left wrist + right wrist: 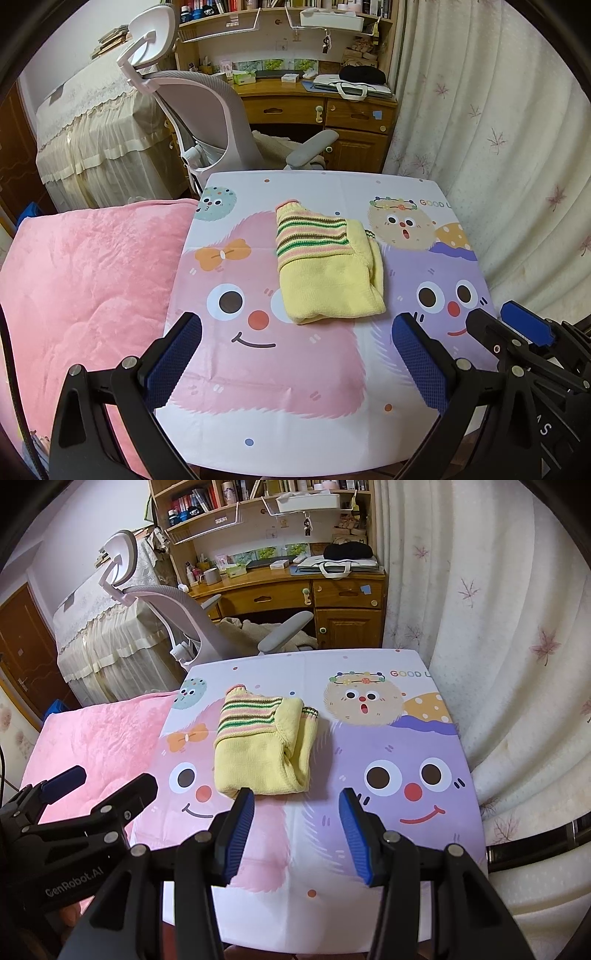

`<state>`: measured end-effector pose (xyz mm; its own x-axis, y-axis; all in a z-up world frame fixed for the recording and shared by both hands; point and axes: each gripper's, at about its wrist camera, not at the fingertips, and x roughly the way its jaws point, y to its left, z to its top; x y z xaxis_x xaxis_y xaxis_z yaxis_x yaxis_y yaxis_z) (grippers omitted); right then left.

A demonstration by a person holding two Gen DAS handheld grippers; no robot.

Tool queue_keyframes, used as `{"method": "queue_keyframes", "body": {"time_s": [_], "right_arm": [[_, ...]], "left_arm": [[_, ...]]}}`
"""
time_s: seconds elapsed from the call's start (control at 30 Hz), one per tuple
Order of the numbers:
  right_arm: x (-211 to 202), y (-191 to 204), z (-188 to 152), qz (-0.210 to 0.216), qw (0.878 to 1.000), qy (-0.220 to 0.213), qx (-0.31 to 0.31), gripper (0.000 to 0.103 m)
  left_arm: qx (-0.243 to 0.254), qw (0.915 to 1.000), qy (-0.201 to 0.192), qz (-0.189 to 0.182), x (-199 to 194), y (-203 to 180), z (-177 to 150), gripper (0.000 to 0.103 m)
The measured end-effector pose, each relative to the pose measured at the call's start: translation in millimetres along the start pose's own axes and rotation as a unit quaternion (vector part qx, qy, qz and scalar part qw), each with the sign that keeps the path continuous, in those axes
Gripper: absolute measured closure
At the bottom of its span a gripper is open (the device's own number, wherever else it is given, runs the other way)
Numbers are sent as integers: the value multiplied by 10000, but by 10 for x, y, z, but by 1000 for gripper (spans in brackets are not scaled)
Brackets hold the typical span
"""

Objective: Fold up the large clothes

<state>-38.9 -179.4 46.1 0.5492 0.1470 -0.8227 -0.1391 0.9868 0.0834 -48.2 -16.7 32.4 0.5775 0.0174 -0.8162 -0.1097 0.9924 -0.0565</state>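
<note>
On the table [295,424], folded sweater [328,280], lower layers hidden; left tongs [295,332] and right tongs [297,805] wide, empty.

I am looking at my folded sweater [327,273], and its under layers are hiding beneath the top one. My right gripper [517,325] is getting cut off by the picture's edge. The book [199,500] names are looking too tiny to read.
</note>
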Motion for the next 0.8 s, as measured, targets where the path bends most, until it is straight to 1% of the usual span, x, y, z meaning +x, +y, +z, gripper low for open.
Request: {"method": "queue_keyframes", "body": {"time_s": [0.8], "right_arm": [[29,-67,-74,-70,9999,47,58,55]], "left_arm": [[63,9999,84,-58,63,2,-16,1]]}}
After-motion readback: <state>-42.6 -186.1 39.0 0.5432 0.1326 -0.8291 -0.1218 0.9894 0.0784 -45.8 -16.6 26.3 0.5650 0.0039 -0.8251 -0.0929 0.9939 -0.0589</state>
